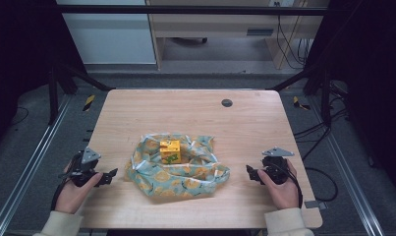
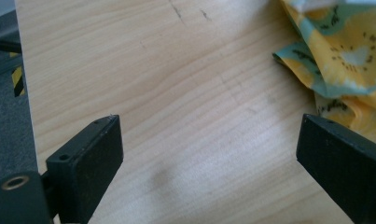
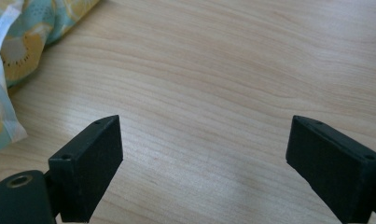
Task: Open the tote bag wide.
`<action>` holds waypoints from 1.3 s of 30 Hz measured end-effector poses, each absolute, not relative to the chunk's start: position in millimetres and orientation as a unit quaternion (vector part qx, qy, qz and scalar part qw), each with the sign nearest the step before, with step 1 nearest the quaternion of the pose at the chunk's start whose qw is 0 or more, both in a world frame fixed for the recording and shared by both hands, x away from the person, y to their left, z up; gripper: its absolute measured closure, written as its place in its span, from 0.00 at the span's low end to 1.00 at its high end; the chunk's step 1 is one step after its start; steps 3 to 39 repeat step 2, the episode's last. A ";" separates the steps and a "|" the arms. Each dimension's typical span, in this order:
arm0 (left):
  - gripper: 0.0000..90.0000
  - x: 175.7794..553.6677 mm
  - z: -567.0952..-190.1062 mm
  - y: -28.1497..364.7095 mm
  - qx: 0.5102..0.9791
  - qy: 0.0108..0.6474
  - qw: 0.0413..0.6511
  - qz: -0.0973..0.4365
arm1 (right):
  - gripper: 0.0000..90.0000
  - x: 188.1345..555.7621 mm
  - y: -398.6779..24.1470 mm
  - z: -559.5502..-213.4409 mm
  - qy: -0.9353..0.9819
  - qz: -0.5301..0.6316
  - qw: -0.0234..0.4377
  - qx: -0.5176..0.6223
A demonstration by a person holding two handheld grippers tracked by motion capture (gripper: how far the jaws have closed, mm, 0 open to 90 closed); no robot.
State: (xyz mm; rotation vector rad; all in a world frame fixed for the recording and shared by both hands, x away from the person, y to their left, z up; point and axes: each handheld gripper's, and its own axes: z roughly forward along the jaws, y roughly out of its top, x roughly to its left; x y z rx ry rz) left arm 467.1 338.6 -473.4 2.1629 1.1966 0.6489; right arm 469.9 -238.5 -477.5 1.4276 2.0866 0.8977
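A small yellow carton (image 1: pixel 170 151) stands upright in the middle of a crumpled teal cloth with a yellow fruit print (image 1: pixel 176 169) on the wooden table (image 1: pixel 185 110). My left gripper (image 1: pixel 112 174) rests low at the table's left edge, open, with bare wood between its jaws; the cloth's edge (image 2: pixel 344 60) lies just beyond its right jaw. My right gripper (image 1: pixel 249 172) sits right of the cloth, open over bare wood, and the cloth (image 3: pixel 17 51) lies off to the left of its jaws.
A round dark grommet (image 1: pixel 227 103) is set in the far part of the tabletop. Black frame bars (image 1: pixel 68 78) and cables (image 1: pixel 318 130) flank the table. Metal floor rails (image 1: pixel 28 167) run along both sides.
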 end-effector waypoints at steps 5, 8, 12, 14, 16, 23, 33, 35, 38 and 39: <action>0.08 467.1 -472.1 336.8 0.808 0.447 0.293 0.248 | 0.14 470.1 -236.7 -477.2 0.758 0.327 0.232 0.515; 0.08 467.1 -472.1 336.8 0.808 0.447 0.293 0.248 | 0.14 470.1 -236.7 -477.2 0.758 0.327 0.232 0.515; 0.08 467.1 -472.1 336.8 0.808 0.447 0.293 0.248 | 0.14 470.1 -236.7 -477.2 0.758 0.327 0.232 0.515; 0.08 467.1 -472.1 336.8 0.808 0.447 0.293 0.248 | 0.14 470.1 -236.7 -477.2 0.758 0.327 0.232 0.515; 0.08 467.1 -472.1 336.8 0.808 0.447 0.293 0.248 | 0.14 470.1 -236.7 -477.2 0.758 0.327 0.232 0.515; 0.08 467.1 -472.1 336.8 0.808 0.447 0.293 0.248 | 0.14 470.1 -236.7 -477.2 0.758 0.327 0.232 0.515; 0.08 467.1 -472.1 336.8 0.808 0.447 0.293 0.248 | 0.14 470.1 -236.7 -477.2 0.758 0.327 0.232 0.515; 0.08 467.1 -472.1 336.8 0.808 0.447 0.293 0.248 | 0.14 470.1 -236.7 -477.2 0.758 0.327 0.232 0.515; 0.08 467.1 -472.1 336.8 0.808 0.447 0.293 0.248 | 0.14 470.1 -236.7 -477.2 0.758 0.327 0.232 0.515; 0.08 467.1 -472.1 336.8 0.808 0.447 0.293 0.248 | 0.14 470.1 -236.7 -477.2 0.758 0.327 0.232 0.515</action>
